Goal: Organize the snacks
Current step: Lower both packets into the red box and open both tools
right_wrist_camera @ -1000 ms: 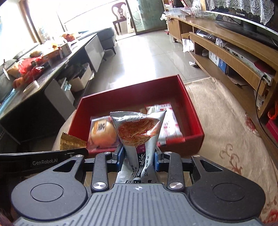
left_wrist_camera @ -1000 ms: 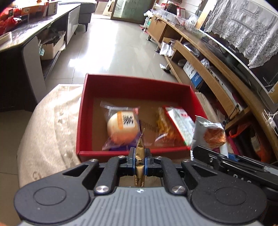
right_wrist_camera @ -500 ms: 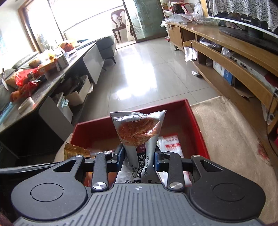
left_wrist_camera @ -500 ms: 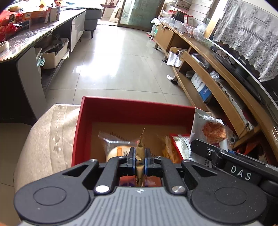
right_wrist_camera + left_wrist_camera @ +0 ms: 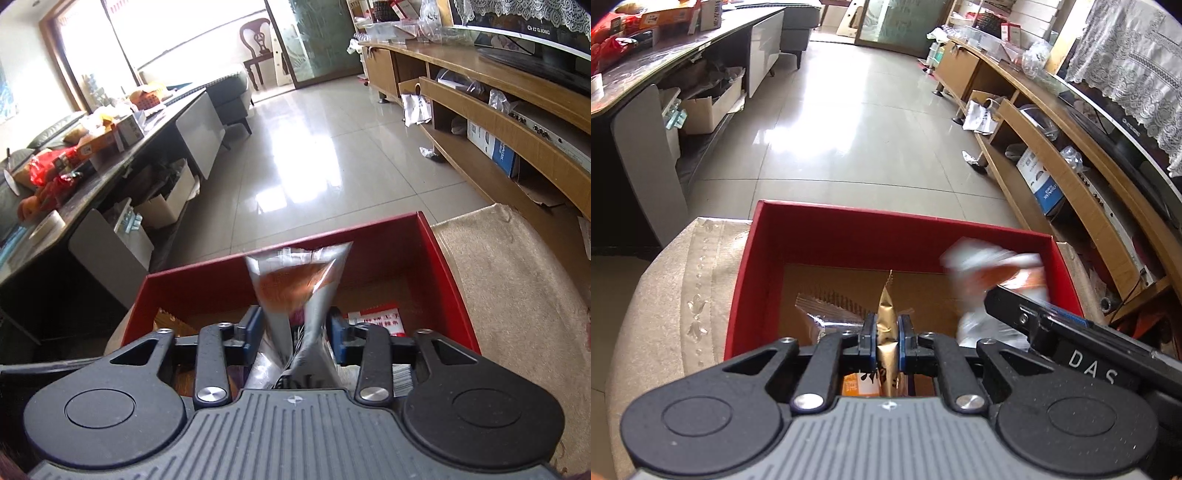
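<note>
**Both grippers over the red box, right jaws releasing**

The left gripper [image 5: 886, 338] has its jaws clamped flat on a gold packet [image 5: 888, 314], which stands upright between the blue pads above the near part of the red box [image 5: 849, 236].

The right gripper [image 5: 295, 330] has jaws that have just been opening. The silver snack pouch [image 5: 299, 288] stands between them, motion-blurred; gaps show on both sides, so the pads no longer press on it. In the left wrist view the same pouch appears as a blurred white and orange shape at the right end of the box.

On the cardboard floor of the box lie a clear-wrapped snack [image 5: 823, 314], to the left of the gold packet, and a red-and-white packet [image 5: 376, 319], beside the right jaws. The box rests on a beige cloth [image 5: 509, 295]. Beyond it lies the tiled floor [image 5: 849, 129].
</note>
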Tool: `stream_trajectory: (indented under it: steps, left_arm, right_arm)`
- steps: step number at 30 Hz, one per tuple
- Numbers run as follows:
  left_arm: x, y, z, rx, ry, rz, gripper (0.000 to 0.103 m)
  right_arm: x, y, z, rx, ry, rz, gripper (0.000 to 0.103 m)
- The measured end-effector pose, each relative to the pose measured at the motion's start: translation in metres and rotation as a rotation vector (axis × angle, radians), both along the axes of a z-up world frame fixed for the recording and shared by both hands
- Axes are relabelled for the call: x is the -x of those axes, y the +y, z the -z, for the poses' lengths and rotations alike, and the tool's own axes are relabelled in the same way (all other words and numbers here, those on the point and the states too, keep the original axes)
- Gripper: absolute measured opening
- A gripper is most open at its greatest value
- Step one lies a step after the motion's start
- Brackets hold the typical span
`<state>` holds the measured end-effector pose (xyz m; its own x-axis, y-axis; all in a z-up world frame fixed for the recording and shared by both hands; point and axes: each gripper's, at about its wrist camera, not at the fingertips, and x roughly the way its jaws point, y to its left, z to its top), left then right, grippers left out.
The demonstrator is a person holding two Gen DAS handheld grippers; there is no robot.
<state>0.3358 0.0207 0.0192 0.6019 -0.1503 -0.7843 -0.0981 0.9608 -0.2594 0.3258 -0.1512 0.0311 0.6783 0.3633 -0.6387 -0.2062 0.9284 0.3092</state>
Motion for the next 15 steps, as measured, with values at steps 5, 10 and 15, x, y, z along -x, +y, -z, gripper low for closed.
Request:
stream_trajectory:
  steps: [5,10,15]
  left_arm:
    - [0.0,0.001,-0.001,0.007,-0.001,-0.01,0.012]
    - [0.001,0.006,-0.005,0.018,-0.018,-0.023,0.022]
    - [0.002,0.007,-0.011,0.028,-0.039,-0.023,0.031]
  right_arm:
    - [0.001,0.0,-0.004,0.005,-0.027,0.003,0.058]
    - [0.002,-0.003,-0.003,-0.005,-0.02,0.012,0.06]
    - [0.001,-0.008,-0.005,-0.01,-0.021,0.03,0.064]
